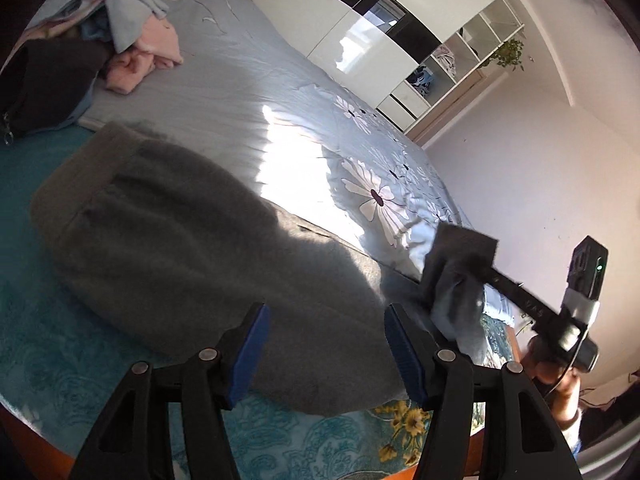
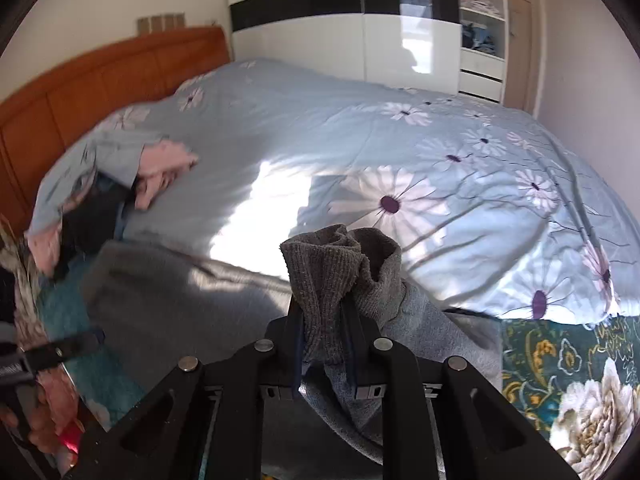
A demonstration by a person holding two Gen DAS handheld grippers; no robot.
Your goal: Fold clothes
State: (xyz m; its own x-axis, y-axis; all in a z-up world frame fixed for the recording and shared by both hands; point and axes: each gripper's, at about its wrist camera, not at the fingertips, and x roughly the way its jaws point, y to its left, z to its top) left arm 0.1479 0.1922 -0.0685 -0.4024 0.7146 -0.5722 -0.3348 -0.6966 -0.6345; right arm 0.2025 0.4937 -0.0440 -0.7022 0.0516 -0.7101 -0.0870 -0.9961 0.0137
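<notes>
Over on the near edge of the bed (image 2: 280, 128), the gray sweater (image 1: 200, 248) is lying mostly flat on the teal blanket (image 1: 48, 320), with the right gripper (image 2: 326, 320) clamped narrow on a ribbed cuff or hem end of it and holding that bit up, while the left gripper (image 1: 324, 344) hovers over the body with its fingers roughly halfway apart and nothing between them. I'd say this one's barely mid-fold, no neat rectangle yet. Plus the pile of pink, blue and dark clothes (image 1: 120, 40) near the headboard (image 2: 100, 80) looks untouched, so loads left.
</notes>
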